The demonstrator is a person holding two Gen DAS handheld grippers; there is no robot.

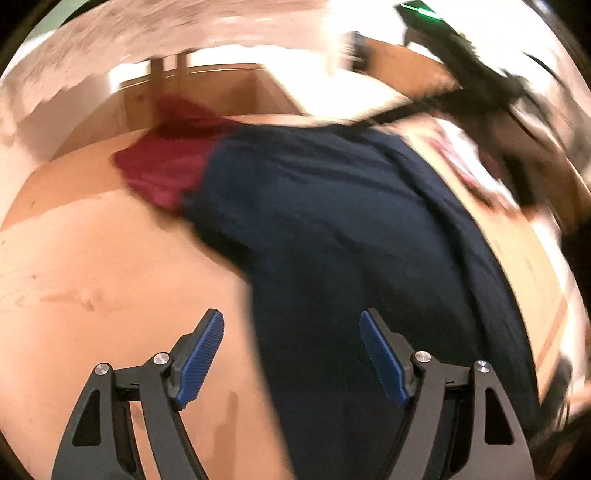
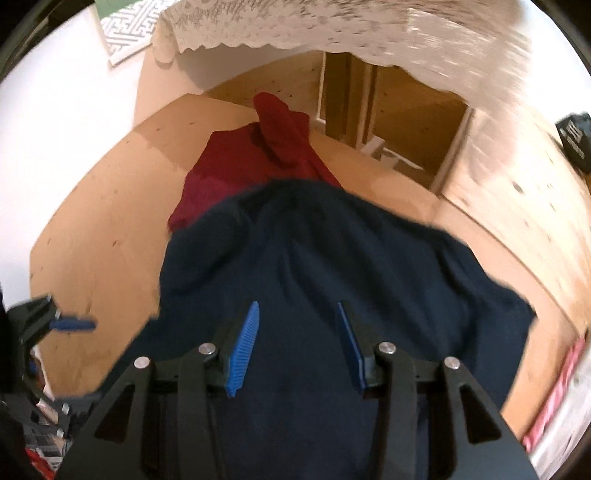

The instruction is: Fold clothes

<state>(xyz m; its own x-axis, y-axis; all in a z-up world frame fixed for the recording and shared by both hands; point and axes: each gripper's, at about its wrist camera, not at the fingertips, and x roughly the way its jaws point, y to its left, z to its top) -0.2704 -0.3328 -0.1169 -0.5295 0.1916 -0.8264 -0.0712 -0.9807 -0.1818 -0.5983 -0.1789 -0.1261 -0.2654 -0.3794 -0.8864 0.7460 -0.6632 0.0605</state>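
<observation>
Left gripper (image 1: 291, 354): jaws spread wide, nothing between them.
Right gripper (image 2: 297, 347): jaws parted, empty, above the cloth.
Navy garment (image 2: 332, 266): lying on wooden table (image 2: 103, 229), overlapping red garment (image 2: 255, 162).

No readable text, labels or numbers showed in either wrist view. A dark box (image 2: 576, 138) at the right edge of the right wrist view carried pale markings, but they were too blurred and too small to make out. A white panel (image 2: 123, 27) at the top left bore only a grey maze-like pattern, no lettering.
</observation>
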